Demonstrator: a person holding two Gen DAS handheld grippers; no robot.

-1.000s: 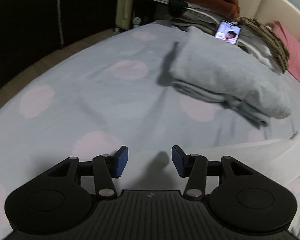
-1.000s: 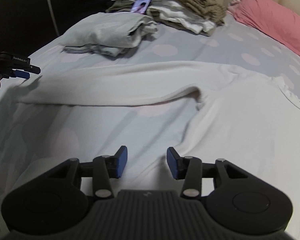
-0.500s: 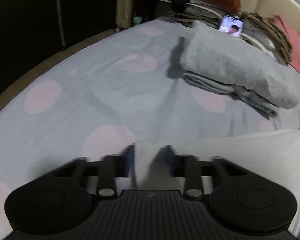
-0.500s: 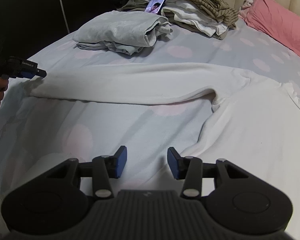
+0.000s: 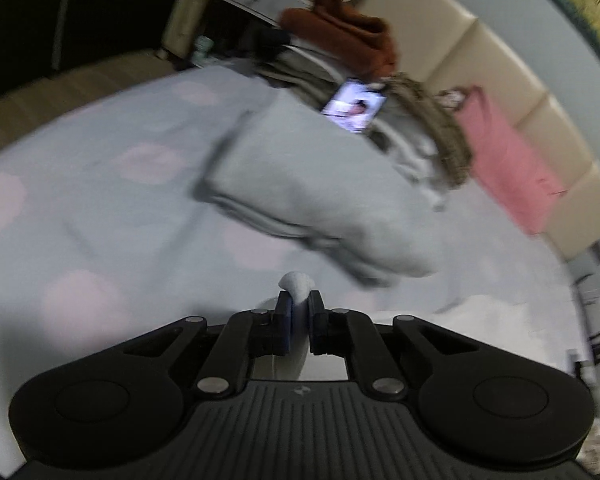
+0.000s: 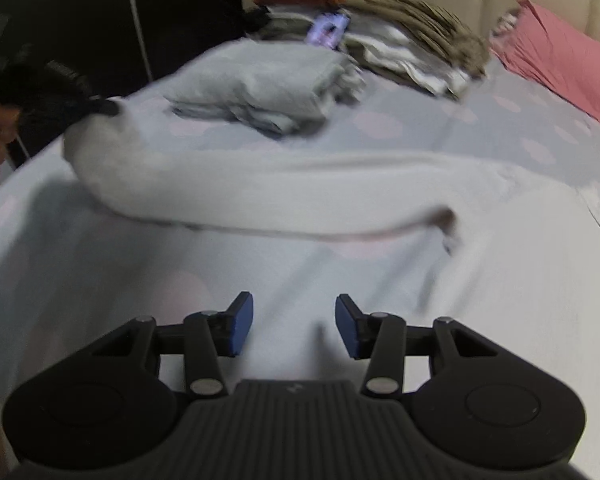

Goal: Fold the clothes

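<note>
Between the blue pads of the left tool [image 5: 299,316] sits the cuff of the white long-sleeved top [image 6: 520,280]; its jaws have just been closing and now clench that cloth, a small tuft poking out above them. From the right wrist view, the sleeve [image 6: 260,192] rises off the bed [image 6: 460,128] at that end and runs across to the top's body, which lies spread flat on the dotted sheet. Over that body hangs the right tool [image 6: 294,330], released, nothing between its pads. Behind the sleeve rests a folded grey garment [image 5: 320,192], then a pile of clothes [image 6: 412,52] with a lit phone [image 5: 355,106], and a pink pillow [image 5: 508,160].
</note>
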